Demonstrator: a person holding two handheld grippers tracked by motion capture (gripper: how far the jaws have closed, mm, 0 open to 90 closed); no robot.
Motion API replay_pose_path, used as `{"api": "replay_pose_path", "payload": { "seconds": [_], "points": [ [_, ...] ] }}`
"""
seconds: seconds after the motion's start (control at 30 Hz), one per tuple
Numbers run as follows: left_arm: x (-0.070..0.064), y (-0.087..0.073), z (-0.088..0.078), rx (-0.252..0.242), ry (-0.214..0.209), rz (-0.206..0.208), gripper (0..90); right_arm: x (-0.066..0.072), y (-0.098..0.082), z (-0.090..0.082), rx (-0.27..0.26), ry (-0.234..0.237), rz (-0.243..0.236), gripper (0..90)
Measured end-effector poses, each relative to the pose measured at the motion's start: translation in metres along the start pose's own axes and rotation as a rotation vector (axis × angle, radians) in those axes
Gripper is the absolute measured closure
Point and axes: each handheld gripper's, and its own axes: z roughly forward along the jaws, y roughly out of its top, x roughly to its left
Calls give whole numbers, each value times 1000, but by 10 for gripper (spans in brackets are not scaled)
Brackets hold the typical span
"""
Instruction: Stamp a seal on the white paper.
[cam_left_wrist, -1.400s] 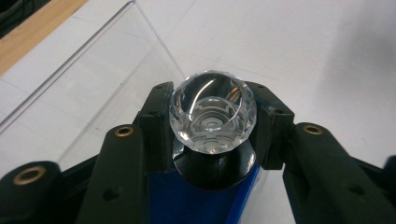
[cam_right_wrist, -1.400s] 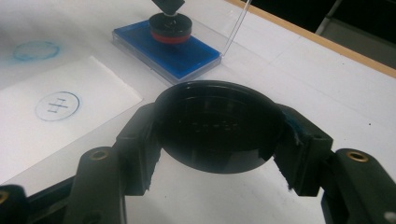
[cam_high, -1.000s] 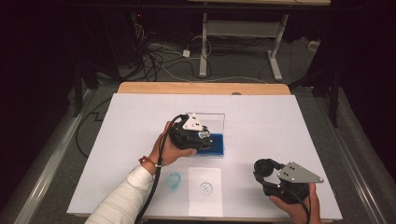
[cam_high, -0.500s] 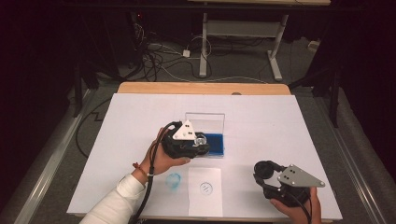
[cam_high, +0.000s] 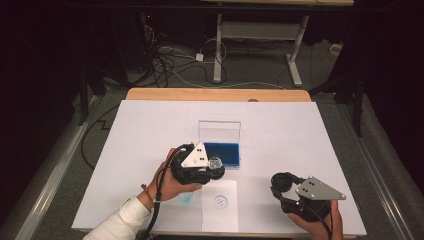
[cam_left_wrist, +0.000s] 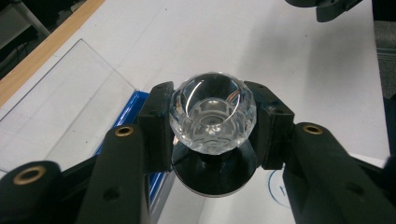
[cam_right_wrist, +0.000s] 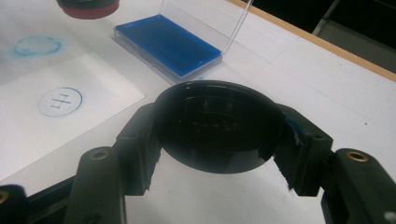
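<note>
table brightly lit, surroundings dark; close tool parts soft.

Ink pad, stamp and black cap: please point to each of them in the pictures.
Ink pad (cam_high: 222, 152), high view, on its blue inked surface.
Stamp (cam_left_wrist: 212, 114), left gripper view, on its clear faceted knob.
Black cap (cam_right_wrist: 217, 128), right gripper view, on its hollow inside.
</note>
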Motion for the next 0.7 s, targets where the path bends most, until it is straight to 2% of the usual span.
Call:
{"api": "replay_pose_path", "payload": {
  "seconds": [0.37, 0.7],
  "points": [
    [-16, -8, 0, 26, -52, 29, 546, 2, 1, 0, -2, -2, -4, 383],
    [-28, -10, 7, 34, -83, 49, 546, 3, 1, 0, -4, -3, -12, 383]
  ]
}}
